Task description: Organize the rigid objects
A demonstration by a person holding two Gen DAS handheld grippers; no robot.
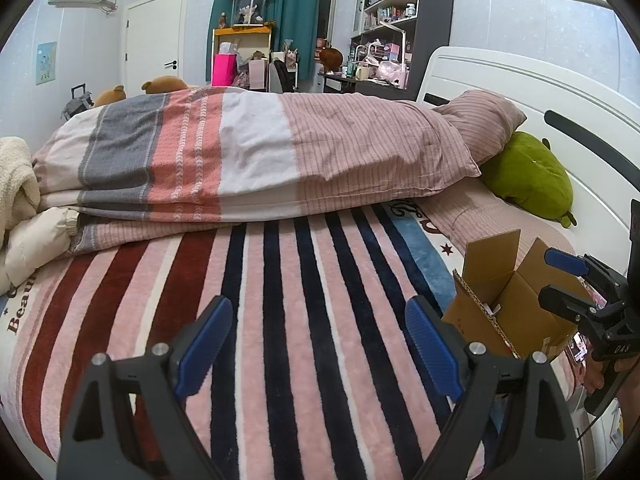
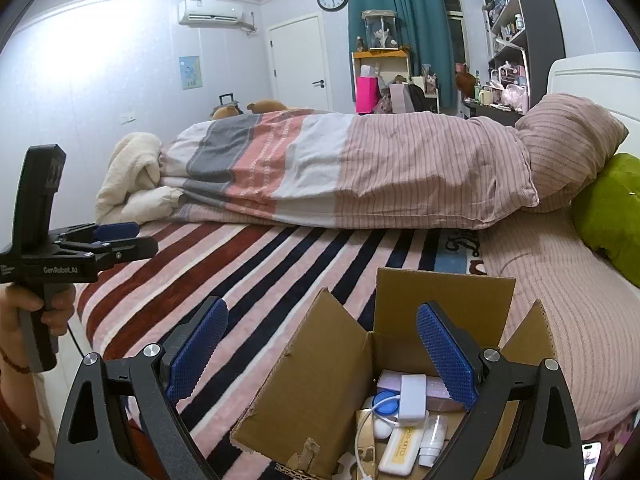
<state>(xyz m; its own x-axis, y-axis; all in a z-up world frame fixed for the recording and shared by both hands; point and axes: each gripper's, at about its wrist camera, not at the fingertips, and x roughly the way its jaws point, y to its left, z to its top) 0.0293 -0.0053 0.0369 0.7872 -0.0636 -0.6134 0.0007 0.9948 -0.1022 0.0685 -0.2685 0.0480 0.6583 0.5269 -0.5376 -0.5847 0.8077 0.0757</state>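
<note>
Tongs (image 2: 322, 354) gape above cluttered cardboard box (image 2: 320, 360).

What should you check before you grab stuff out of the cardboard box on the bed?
1. Left gripper open and empty: ok.
2. Right gripper open and empty: ok.
3. Cardboard box has its flaps open: ok.
4. Things in the box can be seen, such as the white charger and the white tube: ok.
5. Striped blanket has bare room for setting things down: ok.
6. What lies deeper in the box: cannot tell.
</note>
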